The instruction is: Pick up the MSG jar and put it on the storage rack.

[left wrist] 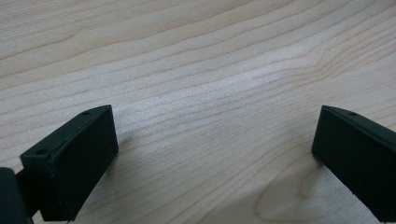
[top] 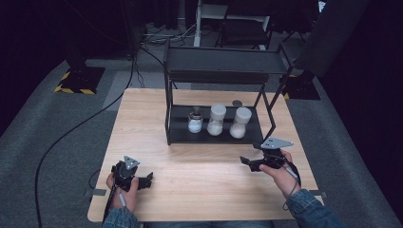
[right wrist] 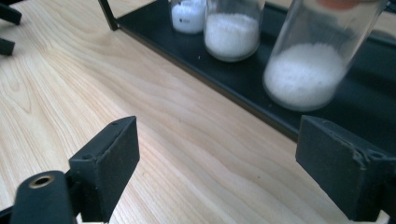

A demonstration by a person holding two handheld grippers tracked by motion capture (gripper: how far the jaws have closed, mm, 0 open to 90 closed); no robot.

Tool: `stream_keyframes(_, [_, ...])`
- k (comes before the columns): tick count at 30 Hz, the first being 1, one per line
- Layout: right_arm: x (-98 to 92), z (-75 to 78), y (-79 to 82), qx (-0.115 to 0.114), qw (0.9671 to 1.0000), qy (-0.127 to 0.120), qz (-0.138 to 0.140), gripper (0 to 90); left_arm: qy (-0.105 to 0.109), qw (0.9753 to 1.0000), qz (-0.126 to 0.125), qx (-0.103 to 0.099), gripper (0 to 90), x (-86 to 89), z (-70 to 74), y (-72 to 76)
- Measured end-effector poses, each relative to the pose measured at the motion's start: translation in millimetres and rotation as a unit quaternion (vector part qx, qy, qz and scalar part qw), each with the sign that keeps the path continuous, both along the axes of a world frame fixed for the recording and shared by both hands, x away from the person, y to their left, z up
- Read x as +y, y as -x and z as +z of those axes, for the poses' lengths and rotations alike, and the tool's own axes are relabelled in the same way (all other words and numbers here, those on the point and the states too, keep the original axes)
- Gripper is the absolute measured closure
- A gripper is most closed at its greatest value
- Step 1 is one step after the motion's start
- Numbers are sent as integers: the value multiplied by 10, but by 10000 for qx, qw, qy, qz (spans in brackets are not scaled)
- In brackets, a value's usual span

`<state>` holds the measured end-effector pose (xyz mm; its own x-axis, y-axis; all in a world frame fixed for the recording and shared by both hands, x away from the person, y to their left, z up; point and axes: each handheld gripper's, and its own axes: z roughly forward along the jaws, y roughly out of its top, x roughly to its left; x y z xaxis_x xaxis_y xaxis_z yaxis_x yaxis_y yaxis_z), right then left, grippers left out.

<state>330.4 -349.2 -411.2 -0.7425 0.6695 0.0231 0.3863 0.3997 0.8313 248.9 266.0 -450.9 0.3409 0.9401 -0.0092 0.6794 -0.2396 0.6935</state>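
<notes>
A black two-level rack (top: 180,137) stands on the far half of the wooden table (top: 199,180). Its lower shelf holds three clear jars of white powder: a small dark-capped jar (top: 195,121) (right wrist: 189,16), a white-capped middle jar (top: 216,119) (right wrist: 232,32) and a white-capped right jar (top: 239,122) (right wrist: 306,70). My right gripper (top: 247,162) (right wrist: 217,126) is open just in front of the rack's right end, with nothing between its jaws. My left gripper (top: 146,179) (left wrist: 215,116) rests low over bare wood near the front left, open and holding nothing. It also appears small as the left gripper (right wrist: 7,30) in the right gripper view.
The rack's upper shelf (top: 223,61) overhangs the jars, and slanted posts (top: 272,111) close its right side. A small grey round object (top: 236,102) lies on the table behind the rack. Grey carpet with cables (top: 71,130) surrounds the table.
</notes>
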Motion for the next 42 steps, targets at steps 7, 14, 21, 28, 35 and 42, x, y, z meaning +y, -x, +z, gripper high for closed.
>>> stream_keyframes(7, [2,-142,-2,132,9999,94,3,134,-1,10000,-1,0,3,0,0,0])
stream_keyframes(14, [-6,-241,2,224,9996,173,-41,134,-1,10000,-1,1,3,0,0,0])
stream_keyframes(21, [12,-316,10,325,9990,295,-64,134,1,10000,2,0,3,-1,0,0])
stream_keyframes(28, [28,-377,-7,478,9981,381,-85,134,0,10000,1,0,3,0,0,0])
stream_keyframes(35, [42,-439,-3,483,9978,440,-79,128,0,10000,1,0,3,0,0,0])
stream_keyframes(42, [38,-439,-10,484,9978,439,-63,125,0,10000,0,0,3,0,0,0])
